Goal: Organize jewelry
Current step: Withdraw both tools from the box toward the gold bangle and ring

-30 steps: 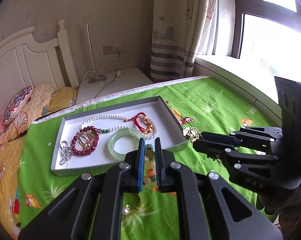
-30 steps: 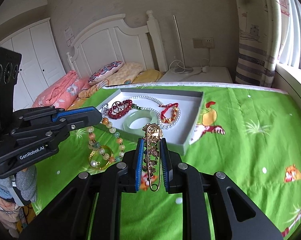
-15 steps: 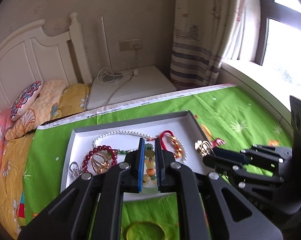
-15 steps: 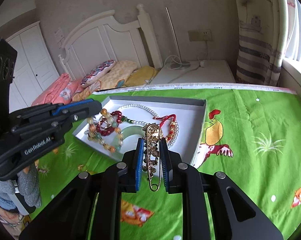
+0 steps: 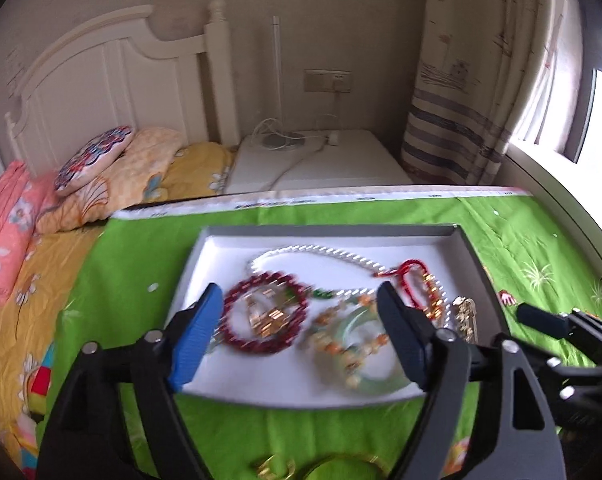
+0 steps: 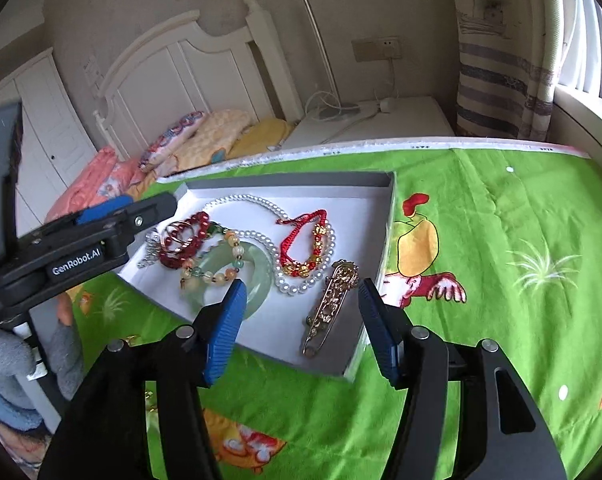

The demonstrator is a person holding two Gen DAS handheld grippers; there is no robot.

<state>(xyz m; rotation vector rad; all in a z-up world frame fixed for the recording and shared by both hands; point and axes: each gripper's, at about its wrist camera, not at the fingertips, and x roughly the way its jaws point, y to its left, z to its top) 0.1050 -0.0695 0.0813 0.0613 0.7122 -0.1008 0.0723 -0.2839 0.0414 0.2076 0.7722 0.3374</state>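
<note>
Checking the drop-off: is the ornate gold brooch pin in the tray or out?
In. The ornate gold brooch pin lies flat on the white floor of the shallow grey tray, near its right wall; the open right claw holds nothing.

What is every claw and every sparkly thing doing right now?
left claw: open, holding nothing, over the tray.
right claw: open, holding nothing.
gold brooch pin: lying flat in the tray, let go.
mixed bead bracelet: resting across the jade bangle.
jade bangle: lying flat in the tray.
pearl necklace: spread out in the tray.
red bead bracelet: lying in the tray.
tray: open, no lid.
</note>
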